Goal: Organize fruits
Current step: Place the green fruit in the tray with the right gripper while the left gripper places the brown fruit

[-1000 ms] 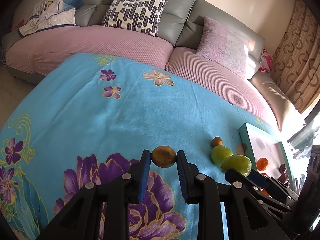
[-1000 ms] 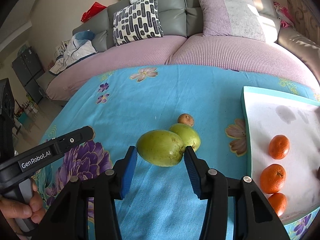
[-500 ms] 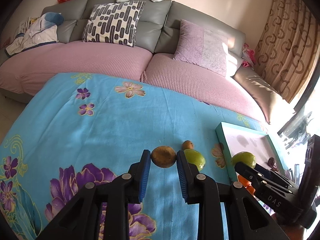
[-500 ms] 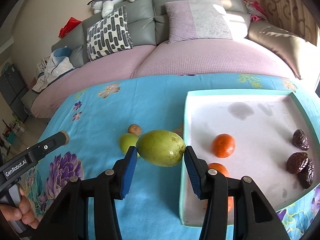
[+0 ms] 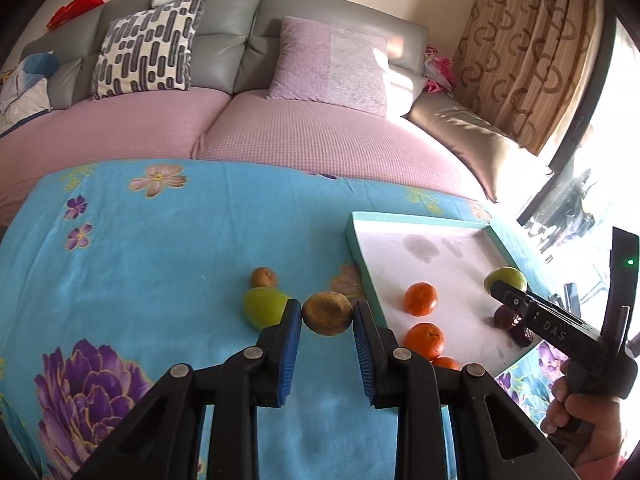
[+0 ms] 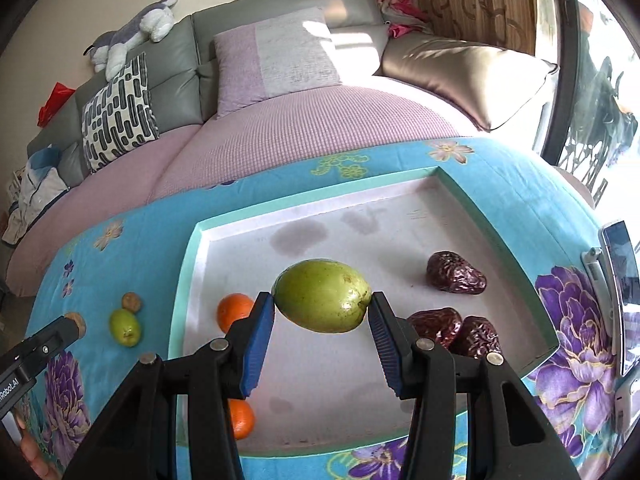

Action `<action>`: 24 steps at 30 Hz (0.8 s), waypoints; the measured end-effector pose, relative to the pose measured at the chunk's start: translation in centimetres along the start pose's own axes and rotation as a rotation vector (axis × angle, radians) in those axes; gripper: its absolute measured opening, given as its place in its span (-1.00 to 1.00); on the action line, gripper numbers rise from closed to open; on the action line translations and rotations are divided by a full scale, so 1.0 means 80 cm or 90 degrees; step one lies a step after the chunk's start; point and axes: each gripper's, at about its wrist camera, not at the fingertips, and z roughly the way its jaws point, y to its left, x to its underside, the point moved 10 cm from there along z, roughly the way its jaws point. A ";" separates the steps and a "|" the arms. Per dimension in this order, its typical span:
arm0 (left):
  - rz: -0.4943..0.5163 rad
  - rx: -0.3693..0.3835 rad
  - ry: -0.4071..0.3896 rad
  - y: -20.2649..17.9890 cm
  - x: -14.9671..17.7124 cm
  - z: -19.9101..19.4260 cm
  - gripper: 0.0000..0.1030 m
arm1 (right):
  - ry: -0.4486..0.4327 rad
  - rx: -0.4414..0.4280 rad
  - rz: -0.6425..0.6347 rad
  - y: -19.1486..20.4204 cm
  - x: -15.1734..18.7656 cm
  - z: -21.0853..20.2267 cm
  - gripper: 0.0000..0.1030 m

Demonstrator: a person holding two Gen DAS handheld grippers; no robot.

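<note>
A bench draped in a bright blue cloth (image 5: 160, 248) with purple flowers stands in front of a sofa (image 5: 280, 132) covered in pink. On the right side of the bench sits a shallow white tray (image 6: 400, 216) with a teal rim.

The left tool (image 5: 327, 320) holds a small brown round fruit (image 5: 327, 313) between its blue pads, lifted above the cloth just left of the tray's near corner. Just to its left on the cloth lies a green fruit (image 5: 264, 306), partly hidden by the tool's left finger, with a smaller brown fruit (image 5: 263, 277) touching or nearly touching its far side.

The right tool (image 6: 322, 314) grips a large green oval fruit (image 6: 322, 295) by its two ends, held over the middle of the tray. I cannot tell whether the fruit touches the tray floor.

Inside the tray, three oranges lie along the left side (seen best from the left wrist view): one farther back (image 5: 420, 299), one nearer (image 5: 425, 339), and a third mostly hidden behind the left tool (image 5: 445, 362). Three wrinkled dark red dates sit on the right side: one alone farther back (image 6: 455, 278), and two touching each other near the front rim (image 6: 436, 325) (image 6: 478, 338).

A person's hand (image 5: 580, 420) grips the right tool's handle at the lower right of the left wrist view.
</note>
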 end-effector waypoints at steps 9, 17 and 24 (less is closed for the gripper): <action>0.046 0.028 0.043 -0.055 -0.019 0.053 -0.45 | 0.003 0.001 0.023 -0.037 -0.012 0.021 -0.02; 0.095 0.027 0.059 -0.095 -0.060 0.090 -0.45 | 0.006 0.001 0.019 -0.042 -0.029 0.036 -0.02; 0.090 0.002 0.089 -0.090 -0.070 0.131 -0.45 | 0.010 -0.002 0.011 -0.042 -0.036 0.051 -0.02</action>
